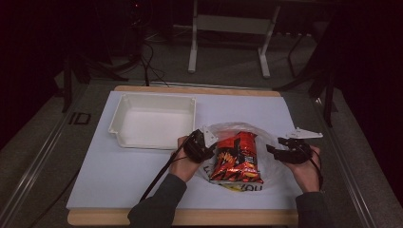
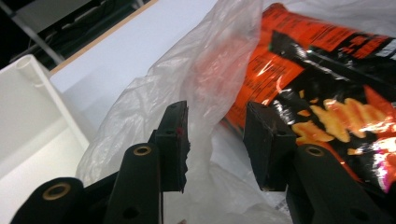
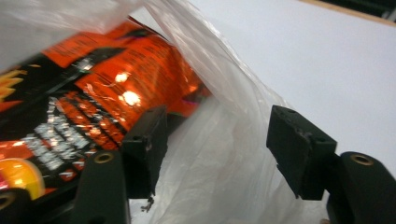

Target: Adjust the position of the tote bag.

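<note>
Your left gripper (image 1: 205, 145) and right gripper (image 1: 280, 148), both released, flank the chip bag (image 1: 236, 156). Its long axis runs up-down in the high view's frame, inside the plastic bag (image 1: 223, 129); left sits nearer.

Setting: dim lab or recording room, staged for tabletop work. Table (image 1: 142, 190): wooden-edged, covered by a plain white sheet. Floor: grey carpet, loose black cables (image 1: 147, 61) trailing across it. Background: white metal frame legs (image 1: 192, 52), dark stands at both sides (image 1: 328, 99), black drapes or walls. No domestic furnishings visible.
</note>
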`<state>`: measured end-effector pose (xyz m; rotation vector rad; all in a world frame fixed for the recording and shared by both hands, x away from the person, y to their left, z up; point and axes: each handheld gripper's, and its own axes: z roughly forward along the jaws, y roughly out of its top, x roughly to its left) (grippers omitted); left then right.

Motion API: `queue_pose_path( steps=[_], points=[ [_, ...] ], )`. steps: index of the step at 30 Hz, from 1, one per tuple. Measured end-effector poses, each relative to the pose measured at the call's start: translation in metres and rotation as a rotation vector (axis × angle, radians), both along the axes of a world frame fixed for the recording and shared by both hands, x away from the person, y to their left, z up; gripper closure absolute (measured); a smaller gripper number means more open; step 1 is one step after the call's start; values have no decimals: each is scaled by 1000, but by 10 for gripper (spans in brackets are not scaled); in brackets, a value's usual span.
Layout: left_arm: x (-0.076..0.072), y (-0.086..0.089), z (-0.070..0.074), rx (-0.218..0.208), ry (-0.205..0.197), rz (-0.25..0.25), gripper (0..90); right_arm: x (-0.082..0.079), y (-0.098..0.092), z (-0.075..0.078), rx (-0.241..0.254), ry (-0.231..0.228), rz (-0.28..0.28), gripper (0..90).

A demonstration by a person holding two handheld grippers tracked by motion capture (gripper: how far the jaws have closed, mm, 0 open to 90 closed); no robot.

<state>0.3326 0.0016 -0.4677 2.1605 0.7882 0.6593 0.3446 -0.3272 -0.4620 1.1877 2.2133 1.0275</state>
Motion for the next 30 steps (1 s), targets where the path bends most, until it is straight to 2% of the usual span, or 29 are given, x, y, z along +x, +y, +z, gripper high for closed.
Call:
queue_pose_path(
  steps=[5,8,15,18,30],
  points=[
    [-1,0,3,-19,7,-10,587,-10,-1,11,16,-38,18,370],
    [0,1,3,-39,20,-9,580,-14,0,15,22,-55,31,402],
    [0,5,5,-72,40,-5,575,-20,6,11,22,-29,62,407],
    [1,7,5,-105,59,-7,568,-22,9,8,27,-19,64,404],
    [-1,10,6,-143,78,-3,543,-25,10,3,17,3,70,408]
  ],
)
